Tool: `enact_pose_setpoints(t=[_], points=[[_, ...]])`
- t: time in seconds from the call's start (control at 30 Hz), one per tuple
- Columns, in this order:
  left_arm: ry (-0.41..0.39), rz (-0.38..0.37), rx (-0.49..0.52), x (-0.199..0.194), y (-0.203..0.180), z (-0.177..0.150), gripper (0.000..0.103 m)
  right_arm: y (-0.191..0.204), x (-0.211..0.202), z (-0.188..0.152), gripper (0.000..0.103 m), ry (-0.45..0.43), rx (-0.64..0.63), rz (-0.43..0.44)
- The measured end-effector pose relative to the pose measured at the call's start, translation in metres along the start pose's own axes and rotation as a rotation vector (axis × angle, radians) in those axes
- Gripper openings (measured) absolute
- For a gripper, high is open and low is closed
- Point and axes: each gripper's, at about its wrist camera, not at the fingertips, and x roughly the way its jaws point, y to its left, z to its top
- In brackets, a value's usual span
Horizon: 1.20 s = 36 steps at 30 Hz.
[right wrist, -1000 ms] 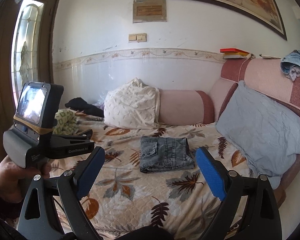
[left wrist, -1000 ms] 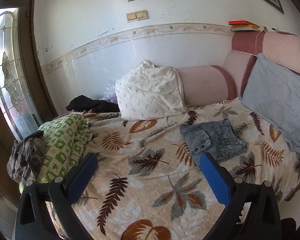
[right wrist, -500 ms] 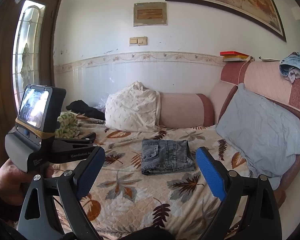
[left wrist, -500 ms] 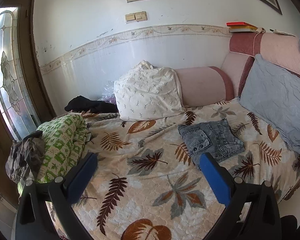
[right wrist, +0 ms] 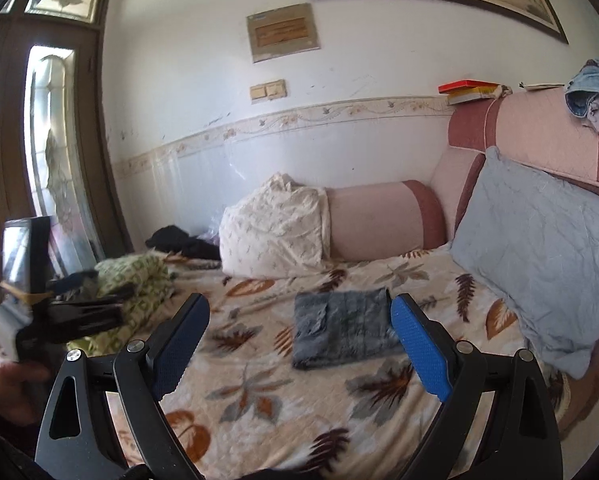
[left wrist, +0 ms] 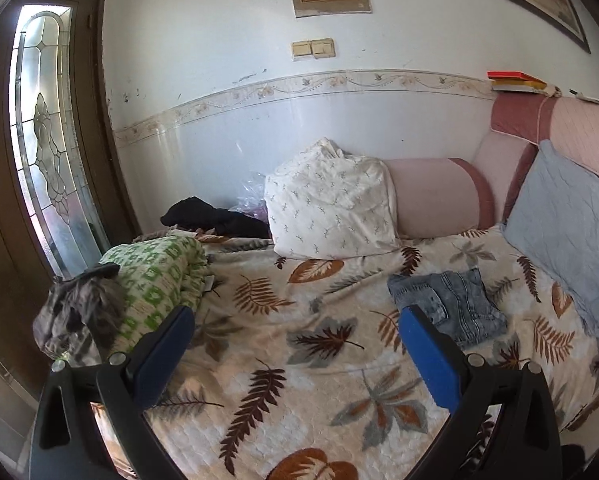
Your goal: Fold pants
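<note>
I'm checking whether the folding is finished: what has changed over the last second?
Only the tools moved: the right tool swung, its view now blurred and tilted, and the left tool drifted a little. Both stayed open and empty. The folded jeans lie untouched on the leaf-print blanket, and nothing was gripped or released.

Ahead of the right gripper (right wrist: 299,344), faded denim pants (right wrist: 343,330) are lying matt and rough on a quilted cloth bedspread (left wrist: 299,380); its blue finger pads (right wrist: 417,354) are showing dimpled plastic, screws glinting metallic; wall tiles (left wrist: 259,128) beyond are gleaming glossy.
</note>
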Motion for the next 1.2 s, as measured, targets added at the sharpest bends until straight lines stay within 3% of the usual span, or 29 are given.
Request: enact_pose_setpoints(t=[0.17,0.33,0.5,0.77,0.93,1.07,1.2], points=[[0.012,0.007,0.029,0.016,-0.010,0.038,0.103,-0.061,0.031,0.035,0.093,0.015,0.110,0.026],[0.094,0.017,0.029,0.059,-0.043,0.052,0.103,-0.104,0.063,0.051,0.093,0.025,0.229,0.059],[0.168,0.023,0.025,0.100,-0.088,0.021,0.103,-0.112,0.092,0.032,0.093,0.084,0.249,0.082],[0.255,-0.070,0.095,0.159,-0.114,-0.033,0.103,-0.105,0.149,-0.016,0.093,0.199,0.205,0.034],[0.240,-0.091,0.173,0.191,-0.127,-0.054,0.103,-0.120,0.190,-0.033,0.093,0.240,0.255,-0.001],[0.304,-0.224,0.154,0.224,-0.139,-0.067,0.103,-0.125,0.233,-0.043,0.093,0.297,0.243,0.018],[0.365,-0.227,0.209,0.258,-0.156,-0.087,0.103,-0.138,0.281,-0.067,0.089,0.366,0.279,0.090]])
